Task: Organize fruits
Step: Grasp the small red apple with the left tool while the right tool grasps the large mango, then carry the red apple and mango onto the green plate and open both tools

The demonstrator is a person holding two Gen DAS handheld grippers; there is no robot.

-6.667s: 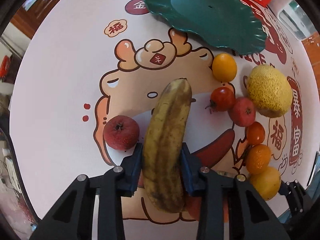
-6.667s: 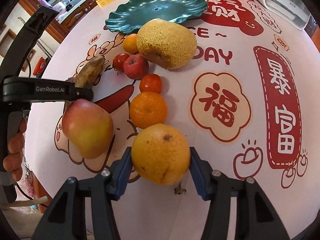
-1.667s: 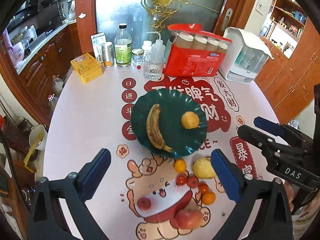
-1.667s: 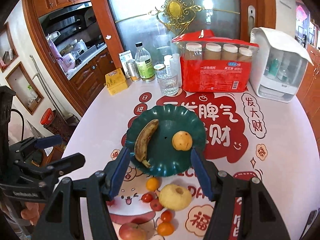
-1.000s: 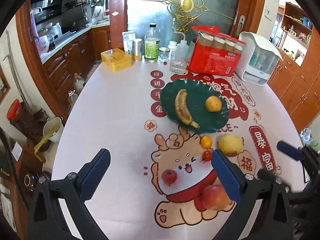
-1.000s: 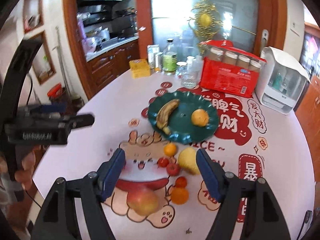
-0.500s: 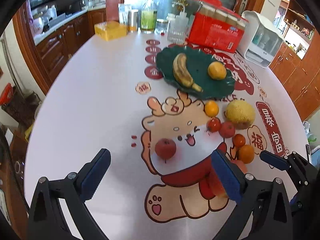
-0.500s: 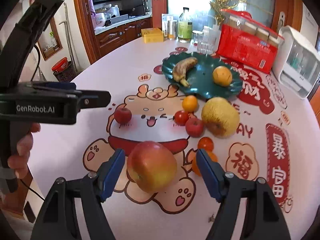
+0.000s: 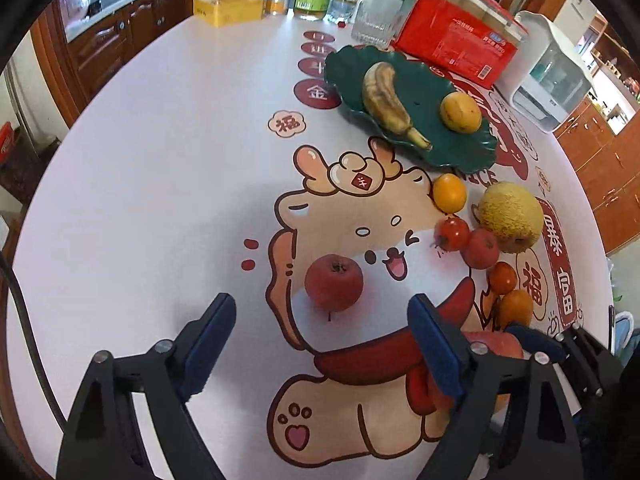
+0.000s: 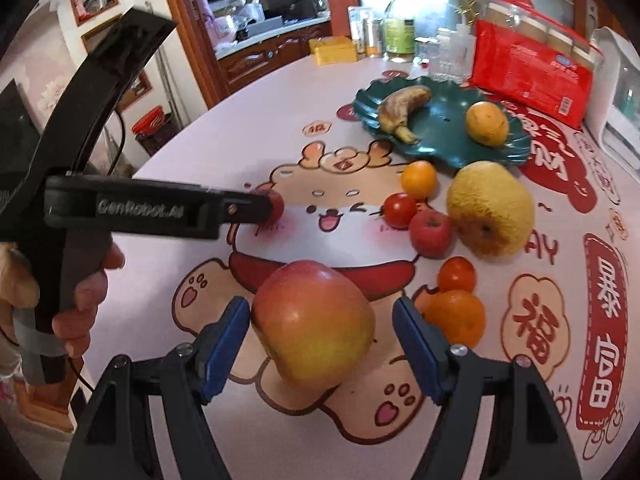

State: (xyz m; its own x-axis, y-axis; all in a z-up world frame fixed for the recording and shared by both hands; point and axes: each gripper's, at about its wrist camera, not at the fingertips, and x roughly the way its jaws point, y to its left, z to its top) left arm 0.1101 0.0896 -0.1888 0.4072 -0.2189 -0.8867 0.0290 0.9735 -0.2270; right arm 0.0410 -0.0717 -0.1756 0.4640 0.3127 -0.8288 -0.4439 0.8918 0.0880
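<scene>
Banana (image 9: 383,96), orange (image 9: 460,113) — on green plate (image 9: 456,152)

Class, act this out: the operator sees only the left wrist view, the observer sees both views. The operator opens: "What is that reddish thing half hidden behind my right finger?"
Observer: A large red-and-yellow apple. It sits between the open jaws of the right gripper, and neither pad presses on it.
Operator: The jaws of my left gripper have just been closing with nothing between them. The small red apple lies just ahead of the tips. How does that look from the other side?
Observer: One left finger crosses in front of that apple and hides most of it.
Operator: What holds my gripper?
Observer: A hand wrapped around its handle.
</scene>
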